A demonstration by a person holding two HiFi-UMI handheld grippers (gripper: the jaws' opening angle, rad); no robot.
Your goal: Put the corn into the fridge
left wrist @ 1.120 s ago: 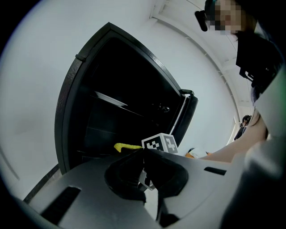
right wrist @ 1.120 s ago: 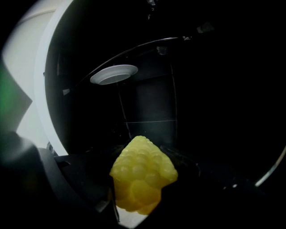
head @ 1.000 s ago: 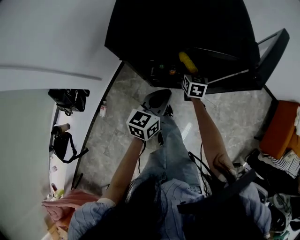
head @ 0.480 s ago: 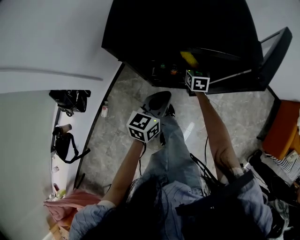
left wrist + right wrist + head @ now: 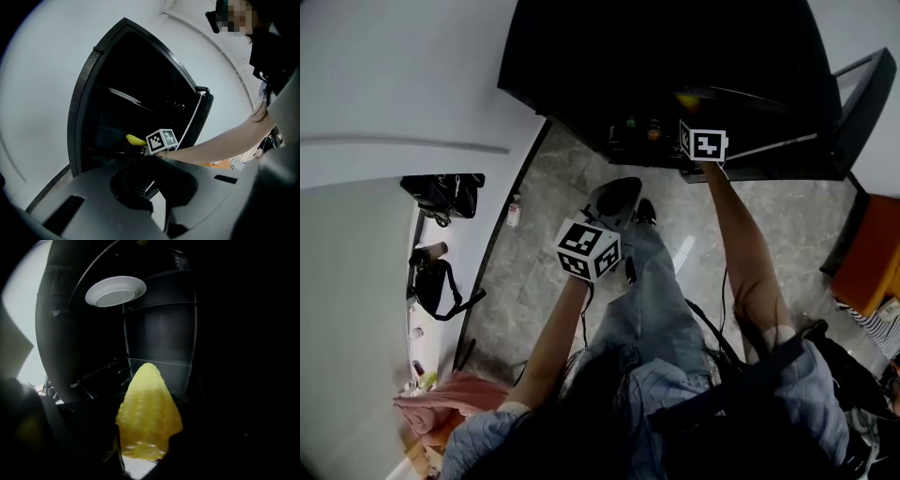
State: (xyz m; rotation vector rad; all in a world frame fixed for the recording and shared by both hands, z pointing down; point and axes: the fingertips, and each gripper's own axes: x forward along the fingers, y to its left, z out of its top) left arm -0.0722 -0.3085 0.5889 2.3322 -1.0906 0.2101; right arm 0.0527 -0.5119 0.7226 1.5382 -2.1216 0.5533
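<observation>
The right gripper (image 5: 701,142) is sitting at the top centre of the head view, right at the mouth of the open black fridge (image 5: 675,47), with the person's bare arm running up to it from the lower right. In the right gripper view its claw (image 5: 145,453) is clamping the thick end of the corn (image 5: 149,418), and the yellow cob is pointing tip-first into the dark fridge interior, filling the lower middle of that frame. A white plate (image 5: 116,290) is resting on a shelf in the upper left there, above the corn. From the left gripper view the corn (image 5: 135,139) is showing as a small yellow sliver just inside the fridge (image 5: 89,103), beside the right gripper's marker cube (image 5: 161,140). The left gripper (image 5: 614,199) is hanging mid-frame in the head view over the grey marbled floor (image 5: 534,272), well apart from the fridge; its jaws are lying together with nothing between them. The fridge door (image 5: 865,94) is standing open at the upper right.
</observation>
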